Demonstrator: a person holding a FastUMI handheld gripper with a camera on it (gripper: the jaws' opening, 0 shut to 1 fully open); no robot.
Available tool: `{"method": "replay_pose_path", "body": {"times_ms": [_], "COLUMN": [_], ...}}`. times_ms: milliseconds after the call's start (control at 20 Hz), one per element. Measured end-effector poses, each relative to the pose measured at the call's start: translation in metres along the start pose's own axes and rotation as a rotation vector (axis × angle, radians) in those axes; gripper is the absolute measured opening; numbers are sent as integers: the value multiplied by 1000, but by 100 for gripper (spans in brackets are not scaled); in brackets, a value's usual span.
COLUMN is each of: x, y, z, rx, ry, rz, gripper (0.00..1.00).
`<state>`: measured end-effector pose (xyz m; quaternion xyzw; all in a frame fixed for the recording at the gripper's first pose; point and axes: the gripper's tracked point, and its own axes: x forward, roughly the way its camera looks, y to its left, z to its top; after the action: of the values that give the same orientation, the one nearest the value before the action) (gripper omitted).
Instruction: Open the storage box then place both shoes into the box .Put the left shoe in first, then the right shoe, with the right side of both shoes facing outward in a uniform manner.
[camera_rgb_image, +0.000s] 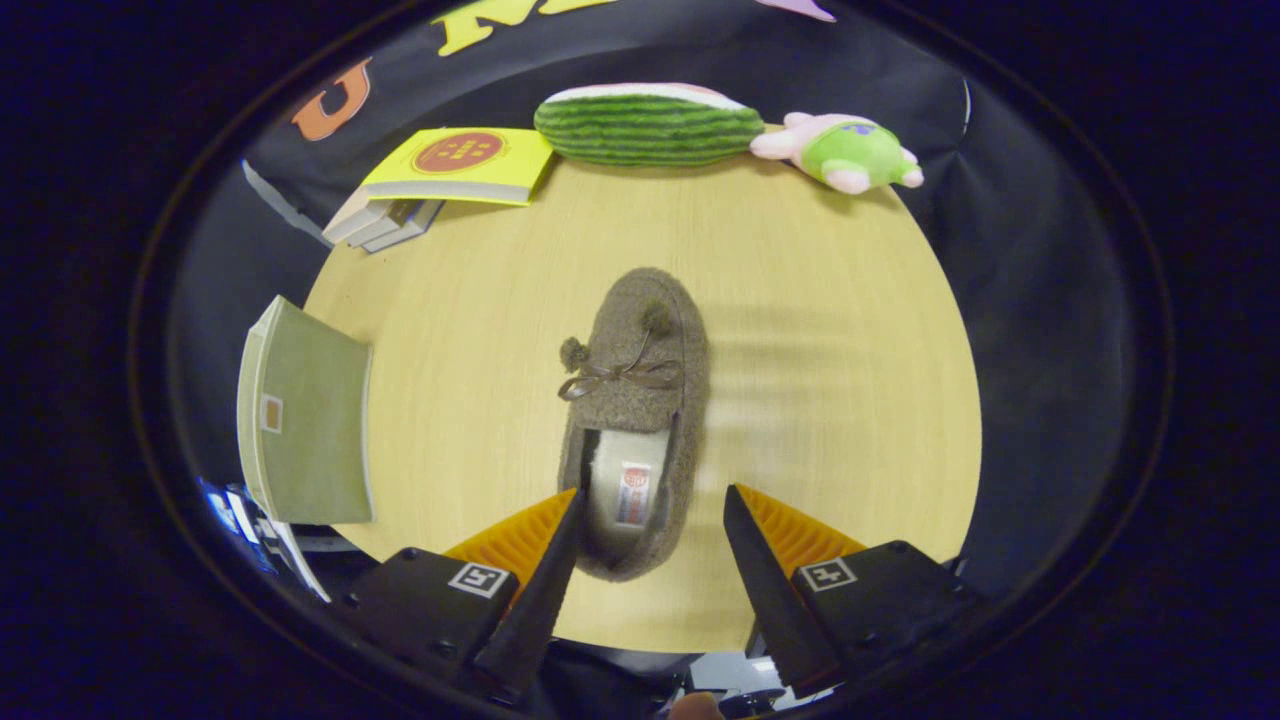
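Spread wide, the gripper (650, 500) holds nothing, its fingers straddling the heel of a brown fleece slipper (633, 420) lying toe-away on the round wooden table (850, 330), likely lining up a grasp. Beside them, a pale green storage box (310, 420) waits for the slipper.

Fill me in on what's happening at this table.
A person is holding a two-finger gripper over a wooden table, its fingers open on either side of the heel of a brown fuzzy slipper; neither finger presses on it. A green box stands to the left of the slipper. Beyond the slipper lie books, a watermelon cushion and a plush toy.
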<state>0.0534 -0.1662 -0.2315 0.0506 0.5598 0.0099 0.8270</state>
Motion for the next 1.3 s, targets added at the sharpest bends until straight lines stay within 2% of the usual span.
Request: {"method": "replay_pose_path", "body": {"times_ms": [200, 400, 550, 700, 750, 800, 900, 1100, 1300], "x": [25, 47, 49, 49, 49, 48, 46, 36, 17], "y": [3, -1, -7, -12, -14, -13, -7, 11, 31], "z": [-4, -7, -8, -9, -8, -8, -12, -19, -16], "rx": [-5, 27, 38, 77, 92, 108, 155, 294, 320], "ry": [42, 84, 80, 72, 68, 65, 73, 70, 25], "rz": [25, 35, 38, 33, 28, 32, 72, 177, 178], "gripper": [83, 60, 48, 23, 20, 11, 7, 7, 7]}}
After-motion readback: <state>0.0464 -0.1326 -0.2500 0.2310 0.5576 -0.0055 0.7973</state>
